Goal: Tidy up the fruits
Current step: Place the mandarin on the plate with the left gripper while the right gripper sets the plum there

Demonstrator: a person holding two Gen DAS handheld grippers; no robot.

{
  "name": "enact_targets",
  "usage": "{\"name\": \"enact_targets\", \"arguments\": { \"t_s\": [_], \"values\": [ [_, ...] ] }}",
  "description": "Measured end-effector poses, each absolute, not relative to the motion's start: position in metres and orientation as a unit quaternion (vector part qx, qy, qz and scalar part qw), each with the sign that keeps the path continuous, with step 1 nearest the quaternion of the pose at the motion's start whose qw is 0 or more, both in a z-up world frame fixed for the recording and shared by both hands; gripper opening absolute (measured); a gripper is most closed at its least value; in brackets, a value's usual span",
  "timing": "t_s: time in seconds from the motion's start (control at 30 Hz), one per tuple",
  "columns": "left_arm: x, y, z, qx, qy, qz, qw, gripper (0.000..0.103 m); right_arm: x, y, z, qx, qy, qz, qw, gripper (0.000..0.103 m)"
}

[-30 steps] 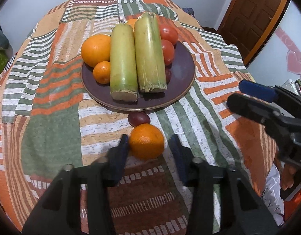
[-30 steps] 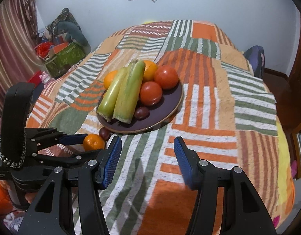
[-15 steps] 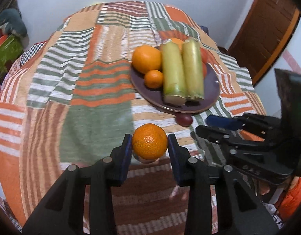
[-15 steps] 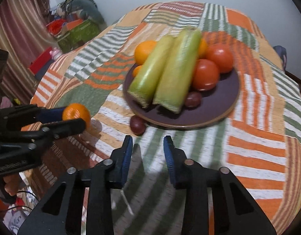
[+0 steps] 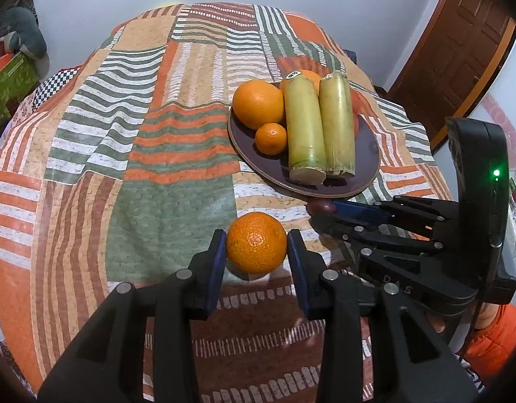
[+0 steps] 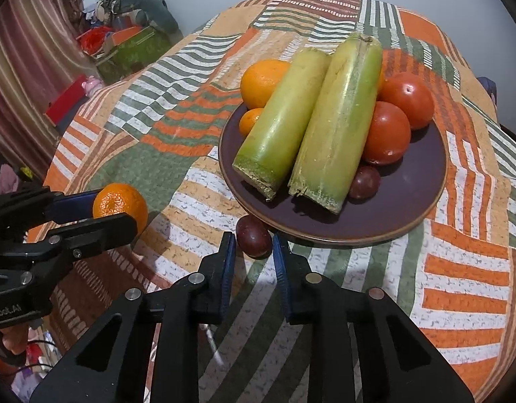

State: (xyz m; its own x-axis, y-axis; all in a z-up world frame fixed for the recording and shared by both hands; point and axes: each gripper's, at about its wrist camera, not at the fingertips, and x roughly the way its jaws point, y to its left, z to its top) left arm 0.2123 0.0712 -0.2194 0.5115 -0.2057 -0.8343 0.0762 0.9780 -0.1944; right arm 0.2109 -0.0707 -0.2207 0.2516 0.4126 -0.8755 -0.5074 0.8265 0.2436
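The left gripper (image 5: 256,247) is closed on a mandarin (image 5: 256,242): both blue pads press its sides, and the fruit sits just above the striped patchwork cloth (image 5: 157,154), near the front edge. The right gripper (image 6: 252,252) has just been closing, and its pads now stand at the two sides of a dark purple passion fruit (image 6: 253,240), which lies on the cloth touching the near rim of the brown plate (image 6: 422,201).

In the left wrist view this passion fruit is almost hidden; only a small dark part shows behind the right gripper's blue finger. The same view shows a sticker on the far end of one sugarcane piece (image 5: 305,127) and a wooden door (image 5: 452,63) at the far right.

The right wrist view shows what the sugarcane hides from the other side: two red tomatoes (image 6: 387,132) and a second passion fruit (image 6: 364,182) on the right part of the plate. A large orange (image 6: 263,82) and a small mandarin (image 6: 251,120) lie on the far left part. Boxes and clothes (image 6: 123,40) are seen at the far left, beside the bed.
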Motion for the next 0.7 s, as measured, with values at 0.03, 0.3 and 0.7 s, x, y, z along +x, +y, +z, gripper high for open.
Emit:
{"name": "enact_targets", "arguments": {
  "t_s": [0.03, 0.3, 0.7],
  "values": [
    [0.213, 0.070, -0.219, -0.064, 0.488, -0.081, 0.867, 0.036, 0.211, -0.070, -0.221, -0.045, 0.538, 0.292, 0.790, 0.018],
    [0.214, 0.061, -0.213, -0.055, 0.485, -0.084, 0.869, 0.036, 0.206, -0.076, -0.210, -0.034, 0.522, 0.304, 0.796, 0.017],
    [0.236, 0.040, -0.199, -0.044, 0.470, -0.090, 0.877, 0.036, 0.214, -0.129, -0.178, -0.001, 0.485, 0.261, 0.835, 0.017]
  ]
}}
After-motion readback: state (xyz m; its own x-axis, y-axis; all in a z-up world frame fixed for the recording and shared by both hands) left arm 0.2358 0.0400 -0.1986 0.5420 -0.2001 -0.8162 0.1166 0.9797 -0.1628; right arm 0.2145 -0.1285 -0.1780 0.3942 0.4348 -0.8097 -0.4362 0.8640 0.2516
